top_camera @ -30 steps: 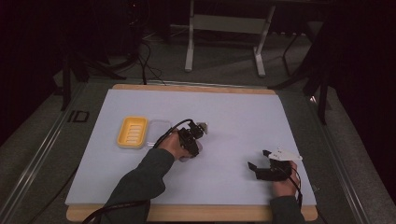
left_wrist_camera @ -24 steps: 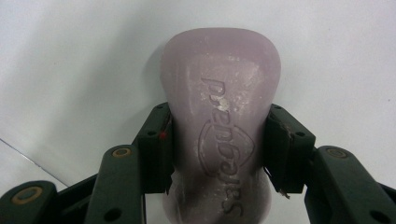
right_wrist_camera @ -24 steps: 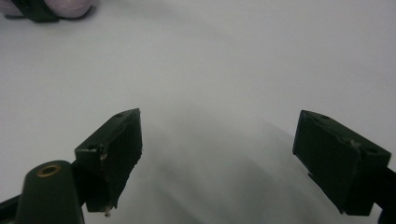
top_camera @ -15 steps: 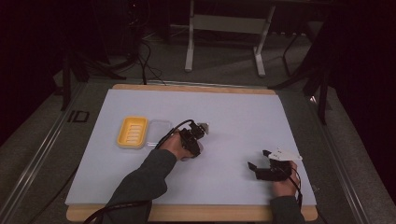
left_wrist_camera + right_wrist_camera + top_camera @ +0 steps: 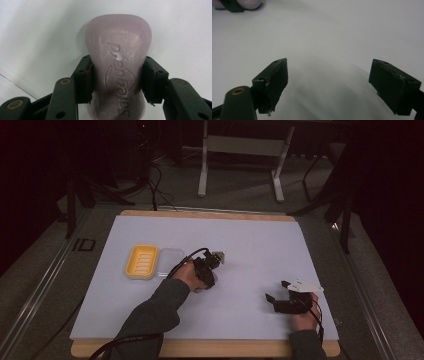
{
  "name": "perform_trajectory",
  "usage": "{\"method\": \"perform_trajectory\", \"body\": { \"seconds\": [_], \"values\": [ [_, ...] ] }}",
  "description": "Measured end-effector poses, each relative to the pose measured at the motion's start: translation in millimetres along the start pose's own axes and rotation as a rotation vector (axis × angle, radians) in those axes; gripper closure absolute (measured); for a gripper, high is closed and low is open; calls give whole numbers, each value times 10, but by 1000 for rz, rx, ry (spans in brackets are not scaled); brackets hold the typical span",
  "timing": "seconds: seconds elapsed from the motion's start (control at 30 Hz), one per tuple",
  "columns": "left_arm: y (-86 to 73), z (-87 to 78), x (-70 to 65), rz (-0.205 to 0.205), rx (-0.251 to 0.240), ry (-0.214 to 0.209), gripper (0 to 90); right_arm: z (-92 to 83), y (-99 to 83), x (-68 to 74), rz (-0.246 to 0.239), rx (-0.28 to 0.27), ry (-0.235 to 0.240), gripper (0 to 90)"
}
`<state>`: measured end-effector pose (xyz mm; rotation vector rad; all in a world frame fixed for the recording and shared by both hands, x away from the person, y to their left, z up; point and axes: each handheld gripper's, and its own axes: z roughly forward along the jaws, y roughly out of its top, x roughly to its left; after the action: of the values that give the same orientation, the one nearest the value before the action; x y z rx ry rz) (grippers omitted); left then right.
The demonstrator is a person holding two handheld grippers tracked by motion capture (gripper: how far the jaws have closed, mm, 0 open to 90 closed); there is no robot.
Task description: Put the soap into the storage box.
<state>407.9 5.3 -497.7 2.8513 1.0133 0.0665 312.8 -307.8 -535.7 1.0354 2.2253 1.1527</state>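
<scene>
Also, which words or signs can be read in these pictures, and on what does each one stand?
"Safeguard": embossed on the pale purple soap bar in the left gripper, seen upside down, partly worn.
Dark mark on the grey surface left of the board: too blurred to read.

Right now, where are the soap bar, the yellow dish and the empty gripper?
soap bar (image 5: 118,50), left gripper view, on its embossed top face.
yellow dish (image 5: 142,261), high view, on its ribbed floor.
right gripper (image 5: 328,77), right gripper view, midway between its open fingers.
</scene>
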Motion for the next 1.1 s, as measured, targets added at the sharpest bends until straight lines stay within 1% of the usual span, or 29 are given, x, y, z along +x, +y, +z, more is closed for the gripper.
{"method": "perform_trajectory", "body": {
  "seconds": [0.07, 0.1, 0.13, 0.27, 0.3, 0.53, 0.8, 0.93, 1.1],
  "values": [
    [0, -7, -1, 12, 6, -4, 499, 0, 0, -1, 0, 0, 1, 154],
    [-4, -12, 6, 13, -3, 4, 499, 0, 0, -2, 1, 0, 1, 154],
    [-8, -16, 17, 8, 0, 5, 500, 0, 0, -2, 2, -1, 1, 154],
    [-27, -26, 44, 8, 1, 20, 500, 0, 0, -1, 1, -1, 1, 154],
    [-31, -38, 53, 14, 5, 20, 500, -1, 0, -1, 0, 0, 1, 154],
    [-61, -129, 119, 10, -1, 16, 500, 1, 0, -2, 1, 0, 1, 154],
    [-121, -216, 212, -2, -1, 18, 500, 1, 0, -1, 1, 0, 1, 154],
    [-159, -254, 268, -26, -9, 10, 500, 0, 0, -2, 2, 0, 0, 154],
    [-198, -294, 321, -38, -9, 14, 500, -1, 0, -3, 2, -1, 1, 154]
  ]
}}
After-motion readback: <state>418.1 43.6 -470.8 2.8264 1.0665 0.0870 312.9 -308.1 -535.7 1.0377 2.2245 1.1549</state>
